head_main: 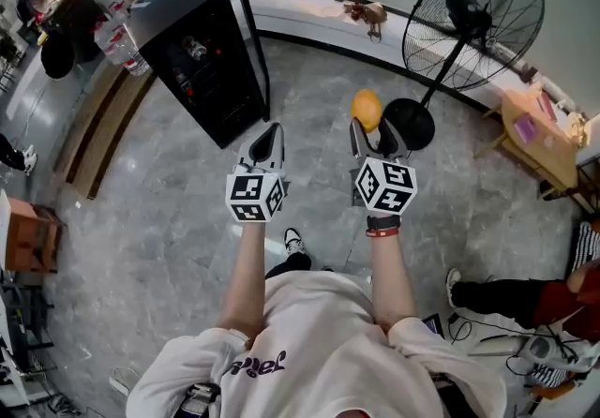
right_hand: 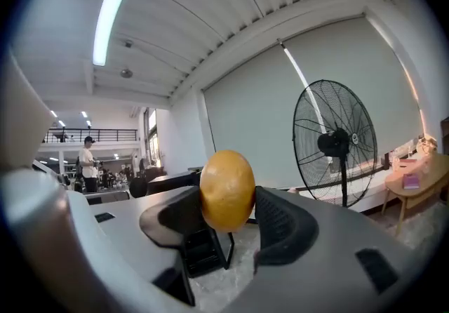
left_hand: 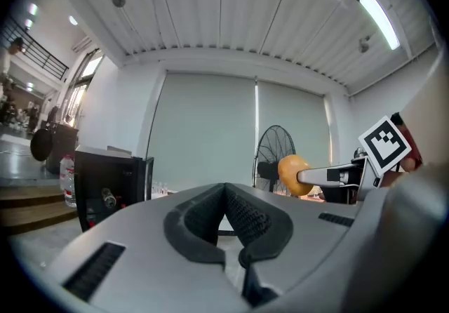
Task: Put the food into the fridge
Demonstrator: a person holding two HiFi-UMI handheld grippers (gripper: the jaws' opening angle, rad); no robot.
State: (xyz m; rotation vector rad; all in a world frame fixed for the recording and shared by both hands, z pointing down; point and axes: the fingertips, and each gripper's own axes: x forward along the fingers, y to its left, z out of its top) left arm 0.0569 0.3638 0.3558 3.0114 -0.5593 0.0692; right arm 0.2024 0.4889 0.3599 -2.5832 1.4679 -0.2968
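Note:
A round orange-yellow fruit sits between the jaws of my right gripper, which is shut on it and held level above the floor. The right gripper view shows the fruit pinched between both dark pads. My left gripper hangs beside it, shut with nothing in it; its tips meet in the left gripper view. The small black fridge stands ahead to the left with its door swung open. It also appears in the left gripper view, with items on its shelves.
A tall black standing fan with a round base is just right of the fruit. A wooden table is at the far right, and a person's legs are at the lower right. Wooden steps lie left of the fridge.

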